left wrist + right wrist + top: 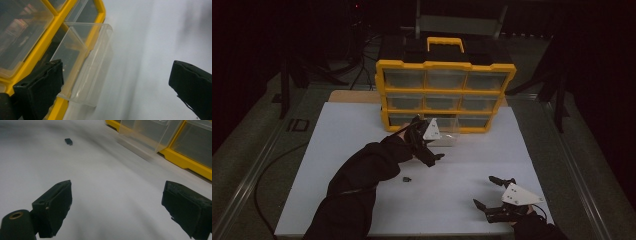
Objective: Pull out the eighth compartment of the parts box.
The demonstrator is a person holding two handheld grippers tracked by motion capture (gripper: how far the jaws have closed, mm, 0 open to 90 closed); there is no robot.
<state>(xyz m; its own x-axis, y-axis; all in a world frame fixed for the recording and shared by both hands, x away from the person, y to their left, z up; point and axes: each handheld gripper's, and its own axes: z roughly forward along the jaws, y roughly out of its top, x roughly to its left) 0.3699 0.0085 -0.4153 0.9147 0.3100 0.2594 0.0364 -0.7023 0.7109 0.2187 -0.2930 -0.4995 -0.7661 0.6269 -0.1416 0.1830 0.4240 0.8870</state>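
Drawer (446, 131), clear plastic, pulled partway out of the bottom row, middle slot, of the yellow organizer (445, 95); its front juts forward over the white worktop (352, 145). In the left gripper view the drawer (85, 67) shows a see-through front lip and an inner divider wall, tilted across the frame; contents cannot be made out.

Left claw (432, 150) sits just in front of the drawer, jaws spread wide, gripping nothing. In its own view, one jaw overlaps the organizer's yellow frame (75, 37) at the drawer's near corner; the other jaw stands well off over bare worktop. The drawer front falls between the two jaws, closer to the jaw by the frame. Contact between jaw and drawer cannot be told.

Right claw (492, 192) rests low at the near right of the worktop, well apart from the drawer, jaws wide open and empty. Its view looks across the board: drawer (147, 135) far ahead toward the upper right, blurred.

Small black piece (407, 179) lies on the worktop between the two claws, nearer the left forearm (362, 170); seen again in the right gripper view (68, 141), far from both jaws.

Black handle (445, 44) on the organizer top, edged yellow. Other drawers shut.
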